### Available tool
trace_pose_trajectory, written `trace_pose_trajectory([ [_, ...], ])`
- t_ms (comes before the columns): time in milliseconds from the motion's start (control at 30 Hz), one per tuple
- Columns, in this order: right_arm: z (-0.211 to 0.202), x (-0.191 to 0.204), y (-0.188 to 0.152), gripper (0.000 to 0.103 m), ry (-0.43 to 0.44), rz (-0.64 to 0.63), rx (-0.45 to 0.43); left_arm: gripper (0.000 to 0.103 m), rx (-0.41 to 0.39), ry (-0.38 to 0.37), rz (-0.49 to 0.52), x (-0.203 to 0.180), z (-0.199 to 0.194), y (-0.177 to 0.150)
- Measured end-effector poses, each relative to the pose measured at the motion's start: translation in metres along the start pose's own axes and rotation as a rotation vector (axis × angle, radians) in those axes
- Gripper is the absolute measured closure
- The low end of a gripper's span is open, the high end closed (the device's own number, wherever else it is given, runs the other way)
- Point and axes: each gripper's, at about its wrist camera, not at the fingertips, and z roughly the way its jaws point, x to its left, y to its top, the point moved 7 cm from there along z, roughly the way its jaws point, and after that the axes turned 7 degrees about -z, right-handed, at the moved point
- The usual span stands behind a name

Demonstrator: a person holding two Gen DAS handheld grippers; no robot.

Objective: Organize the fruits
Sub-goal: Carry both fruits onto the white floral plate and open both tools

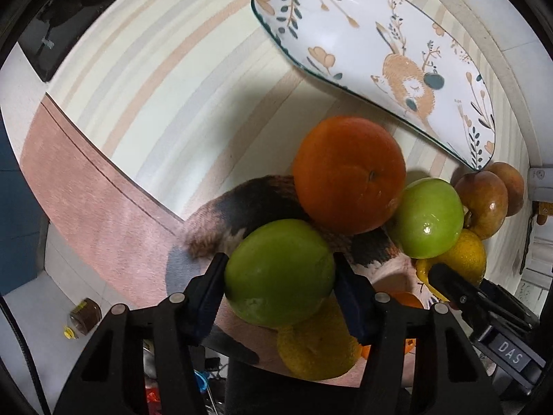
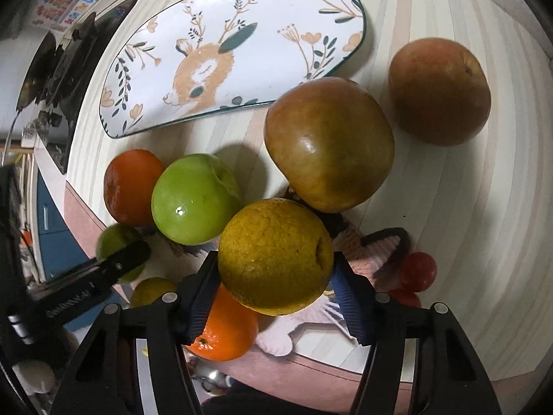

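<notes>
My left gripper (image 1: 279,278) is shut on a green apple (image 1: 279,271), above a yellow-green citrus (image 1: 316,349). An orange (image 1: 349,174) and a second green apple (image 1: 428,218) lie just beyond it. My right gripper (image 2: 274,276) is shut on a yellow-green orange (image 2: 274,256), with an orange (image 2: 224,332) below it. Beside it lie a green apple (image 2: 195,199), an orange (image 2: 129,186) and two brown-red apples (image 2: 328,143) (image 2: 439,90). The oval fox-patterned plate (image 2: 276,27) lies empty behind the fruit; it also shows in the left wrist view (image 1: 345,27).
The fruit sits on a striped tablecloth (image 2: 466,207) and a pink knitted mat (image 1: 103,200). Small red fruits (image 2: 416,271) lie at the right. The table edge runs along the lower left, with a jar (image 1: 84,316) on the floor below.
</notes>
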Motion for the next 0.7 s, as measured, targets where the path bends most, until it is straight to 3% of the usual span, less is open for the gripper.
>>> trace_pose_trajectory([
  [167,-0.009,0.009,-0.005,0.038,-0.006,-0.041,-0.026,0.046,-0.05,0.013,0.044,-0.012,-0.032,-0.001],
  [367,-0.055,0.025,0.005,0.038,0.062,-0.059,-0.11,0.046,-0.115,-0.062,0.088,-0.033,-0.095,0.005],
  [533,-0.075,0.032,0.059,0.038,0.064,-0.065,-0.165,0.046,-0.184,-0.129,0.131,-0.056,-0.142,0.037],
  [700,-0.06,0.024,0.124,0.038,0.014,-0.07,-0.146,0.046,-0.212,-0.075,0.129,-0.08,-0.131,0.111],
])
